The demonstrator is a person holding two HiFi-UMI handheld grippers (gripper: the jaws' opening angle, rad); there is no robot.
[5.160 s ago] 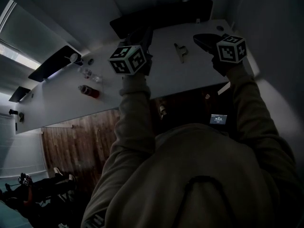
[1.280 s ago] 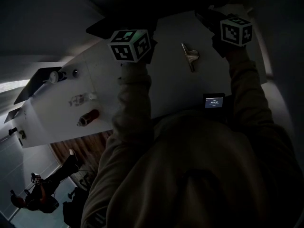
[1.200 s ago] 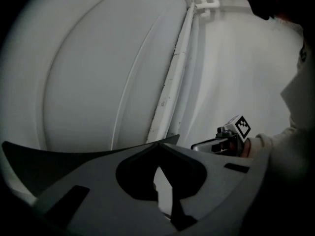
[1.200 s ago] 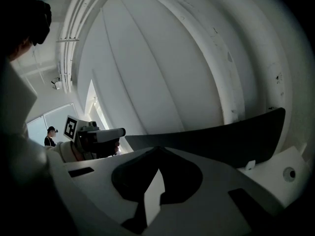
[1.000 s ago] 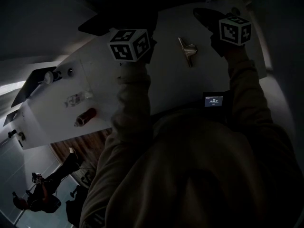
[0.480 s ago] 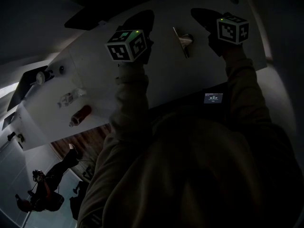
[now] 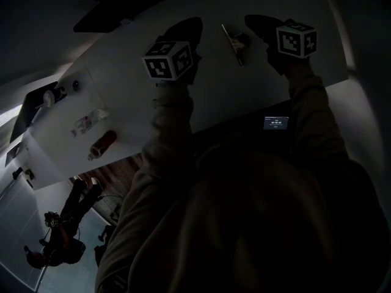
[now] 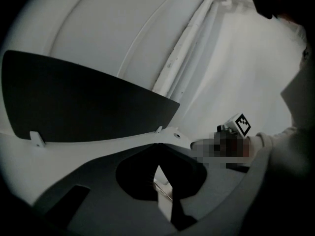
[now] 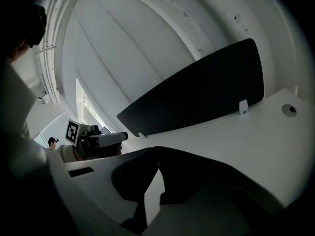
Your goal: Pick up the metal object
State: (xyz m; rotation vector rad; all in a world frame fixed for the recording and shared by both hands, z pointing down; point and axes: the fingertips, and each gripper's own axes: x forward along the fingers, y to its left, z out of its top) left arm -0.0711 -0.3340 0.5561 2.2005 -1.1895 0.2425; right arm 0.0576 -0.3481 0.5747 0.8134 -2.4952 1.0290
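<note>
The metal object [image 7: 235, 43], a small shiny angled piece, lies on the white table [image 7: 220, 90] between my two grippers. My left gripper [image 7: 185, 34] hovers just left of it, its marker cube nearer me. The right gripper [image 7: 259, 24] hangs just right of it. Both point away from me, slightly downward, with jaws shut and nothing held. In the left gripper view the jaw tips [image 8: 158, 149] meet, and a thin metal edge [image 8: 165, 191] shows through the wedge below them. In the right gripper view the tips [image 9: 158, 151] also meet over bare table.
A black divider panel [image 7: 98, 18] stands along the table's far edge. At the table's left end lie a red can [image 7: 102, 144], a clear bottle [image 7: 85, 122] and small items [image 7: 49, 96]. A small lit screen [image 7: 276, 122] sits by the near edge. A cable hole [image 9: 289, 110] lies right.
Both grippers have sunk toward the tabletop, staying on either side of the metal object. Their jaws stay shut and the object has not moved on the table.
</note>
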